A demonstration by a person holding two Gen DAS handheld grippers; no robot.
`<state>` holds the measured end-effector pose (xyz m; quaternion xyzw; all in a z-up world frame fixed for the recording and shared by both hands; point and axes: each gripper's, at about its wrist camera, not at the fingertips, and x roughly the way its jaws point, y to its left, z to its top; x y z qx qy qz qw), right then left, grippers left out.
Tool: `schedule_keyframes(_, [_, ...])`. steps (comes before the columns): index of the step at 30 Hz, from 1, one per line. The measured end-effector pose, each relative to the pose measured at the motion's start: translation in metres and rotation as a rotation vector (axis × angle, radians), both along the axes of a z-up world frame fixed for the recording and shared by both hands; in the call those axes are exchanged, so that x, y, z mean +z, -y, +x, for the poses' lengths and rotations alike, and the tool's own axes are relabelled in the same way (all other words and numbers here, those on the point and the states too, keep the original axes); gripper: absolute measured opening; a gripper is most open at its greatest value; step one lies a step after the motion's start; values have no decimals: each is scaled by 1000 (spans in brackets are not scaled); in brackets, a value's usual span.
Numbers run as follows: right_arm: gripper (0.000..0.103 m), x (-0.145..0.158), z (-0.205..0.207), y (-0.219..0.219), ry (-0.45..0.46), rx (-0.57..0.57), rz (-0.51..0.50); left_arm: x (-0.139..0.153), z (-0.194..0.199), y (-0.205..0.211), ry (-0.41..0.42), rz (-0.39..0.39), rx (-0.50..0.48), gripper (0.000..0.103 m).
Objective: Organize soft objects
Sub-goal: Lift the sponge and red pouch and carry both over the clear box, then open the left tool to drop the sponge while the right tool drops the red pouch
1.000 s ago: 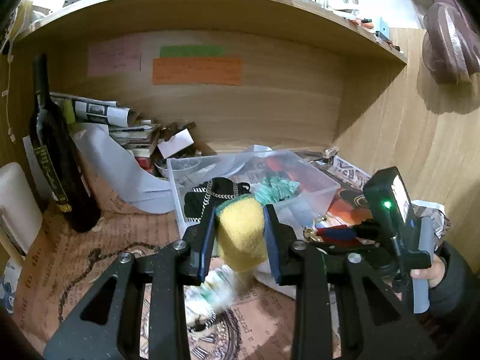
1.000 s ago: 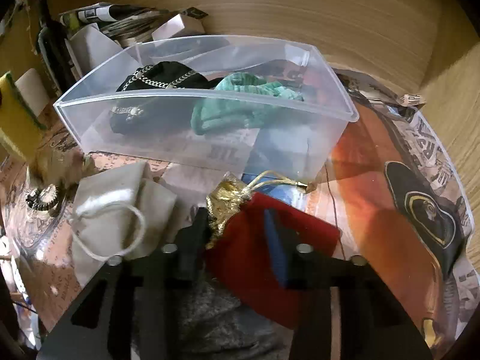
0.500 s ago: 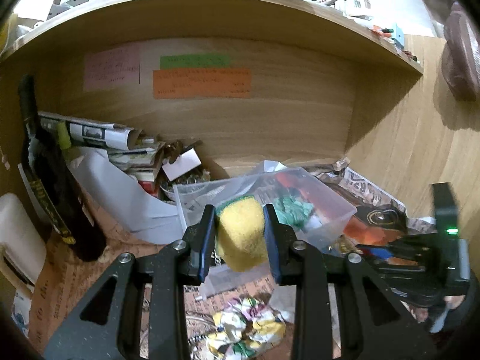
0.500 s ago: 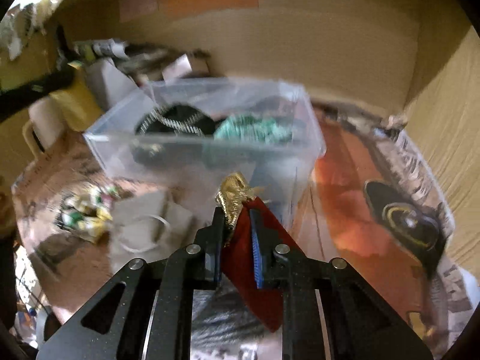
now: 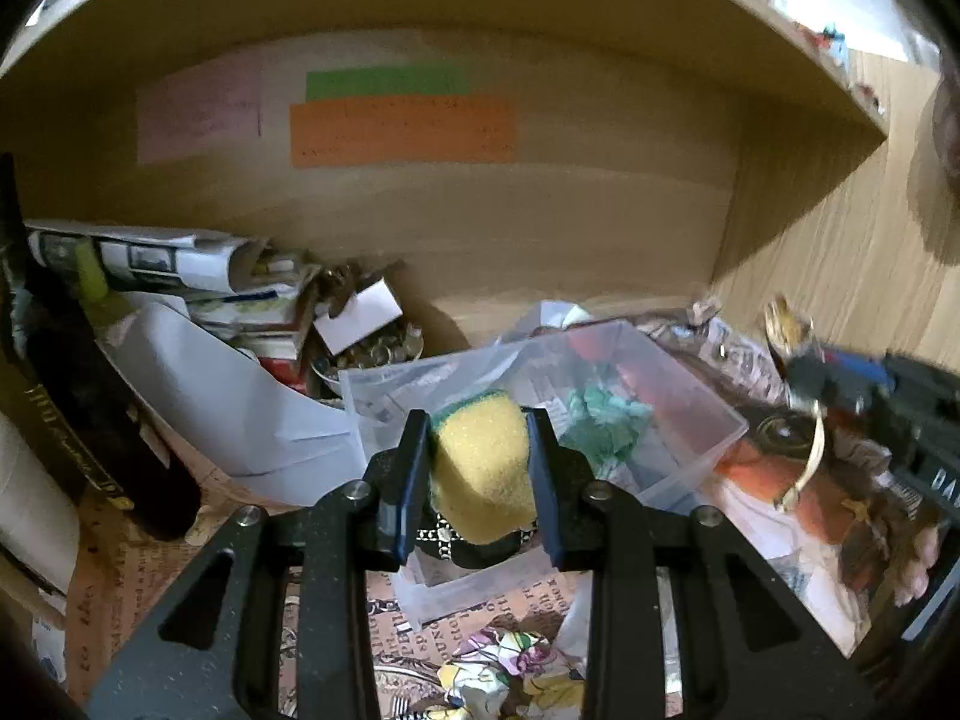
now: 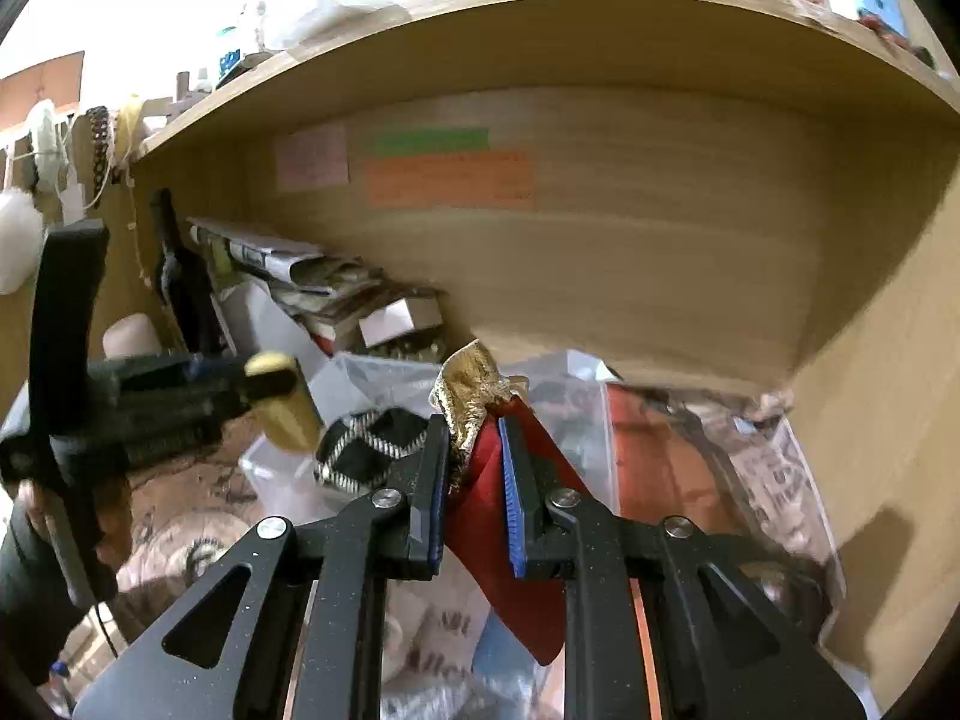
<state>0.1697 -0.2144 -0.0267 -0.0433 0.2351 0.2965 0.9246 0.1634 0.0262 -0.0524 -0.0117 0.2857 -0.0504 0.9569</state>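
The left hand-held gripper (image 5: 480,468) clamps a yellow sponge (image 5: 483,465) above the near rim of the clear plastic bin (image 5: 690,420). The right hand-held gripper (image 6: 474,486) pinches a red pouch (image 6: 510,540) with a gold top, held up just in front of the bin. Behind the bin rises the wooden back wall (image 5: 480,222); left of it stands a dark bottle (image 5: 90,420).

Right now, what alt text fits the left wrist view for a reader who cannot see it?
The left gripper is shut on a yellow sponge, held over a clear bin that holds a green cloth. Behind, a wooden shelf carries coloured notes, rolled papers and a dark bottle at left.
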Motion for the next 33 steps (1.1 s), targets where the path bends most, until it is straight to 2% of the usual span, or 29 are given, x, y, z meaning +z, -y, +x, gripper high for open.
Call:
schedule_keyframes(7, [14, -14, 33, -28, -25, 19, -62, -20, 26, 5, -83, 21, -22, 31])
schedule_keyframes(14, [14, -42, 66, -40, -111, 27, -114, -37, 53, 10, -158, 34, -62, 31])
schedule_keyframes(19, [16, -61, 79, -48, -176, 38, -158, -46, 64, 16, -179, 62, -64, 32])
schedule_keyframes(22, [20, -68, 83, -50, -218, 50, -169, -48, 66, 17, -189, 60, -70, 39])
schedule_keyframes(26, [32, -72, 86, -49, -270, 65, -164, -49, 67, 16, -197, 46, -70, 52])
schedule_keyframes(30, [42, -68, 80, -47, -264, 74, -167, -46, 61, 13, -190, 36, -64, 53])
schedule_keyframes(32, [52, -62, 74, -46, -239, 69, -164, -39, 55, 11, -170, 33, -58, 55])
schedule_keyframes(33, [54, -58, 71, -44, -221, 66, -160, -36, 51, 10, -157, 32, -54, 56])
